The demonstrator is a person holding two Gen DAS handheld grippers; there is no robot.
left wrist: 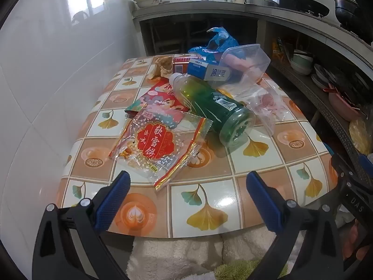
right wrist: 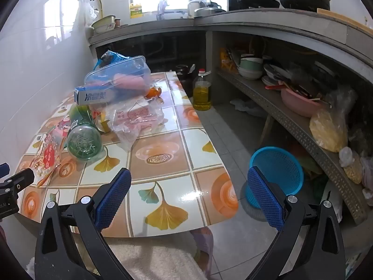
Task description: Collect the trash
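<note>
Both fingers [left wrist: 115, 200] wide apart, empty

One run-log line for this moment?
start | left gripper open | right gripper open | trash untouched on table

Lying on its side mid-table: green plastic bottle [left wrist: 215, 107], capless neck toward the far end, base facing the near edge. Just left of it, flat on the tablecloth, clear snack wrapper [left wrist: 158, 144] with red label and gold trim, overlapping a red packet [left wrist: 160, 98]. Behind, tilted on the pile, clear plastic container [left wrist: 244, 61] over a blue-white carton [left wrist: 207, 70]. Crumpled clear bag [right wrist: 137, 114] beside the bottle, pink print, possibly empty. Blue basket [right wrist: 277, 170] tipped on the floor.
</note>
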